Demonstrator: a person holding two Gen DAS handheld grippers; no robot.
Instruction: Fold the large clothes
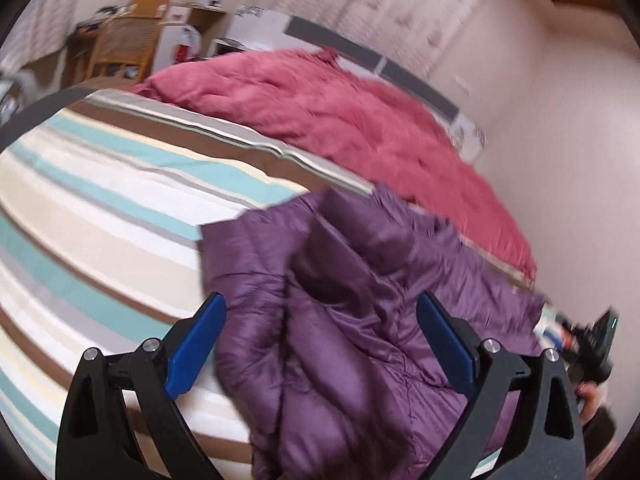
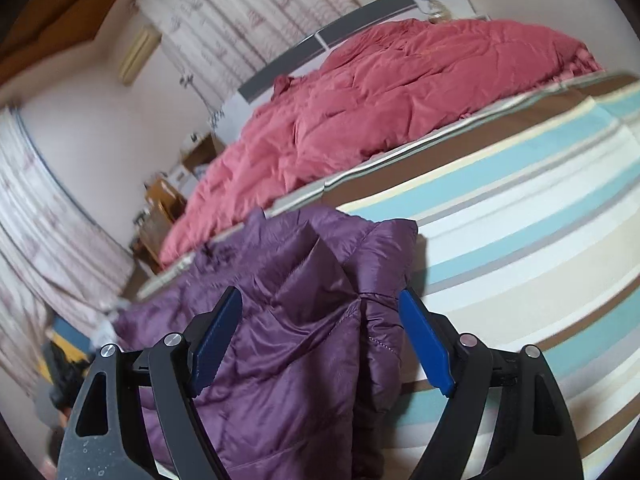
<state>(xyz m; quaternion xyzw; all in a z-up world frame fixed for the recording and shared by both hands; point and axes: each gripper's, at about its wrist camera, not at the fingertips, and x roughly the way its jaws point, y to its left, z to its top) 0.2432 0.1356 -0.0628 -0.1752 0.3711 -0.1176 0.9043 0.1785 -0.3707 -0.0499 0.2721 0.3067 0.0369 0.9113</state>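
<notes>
On the striped bed cover (image 1: 100, 208), at its near edge, a purple quilted puffer jacket (image 1: 340, 320) is seen lying bunched and partly folded over itself. Left gripper (image 1: 322, 344): jaws spread wide, blue pads (image 1: 196, 348) clear of the fabric on both sides; the jacket is framed between them, nothing is clamped. In the left wrist view the left pad is over the stripes, the right pad over the jacket. Right gripper (image 2: 320, 344): jaws also spread wide, pads (image 2: 426, 346) not pressing on anything; the jacket's folded edge is seen between them, with the left pad over purple fabric and the right pad over the cover. A pink-red duvet (image 1: 340, 120) is heaped across the far side of the bed, apart from the jacket. A grey headboard (image 2: 304, 54) is visible behind it, patterned curtains (image 2: 224, 20) beyond. Wooden furniture (image 1: 128, 40) is seen at far left in the left wrist view. Both views are motion-blurred. Part of the other handheld unit (image 1: 592, 344) is caught at that view's right edge.
</notes>
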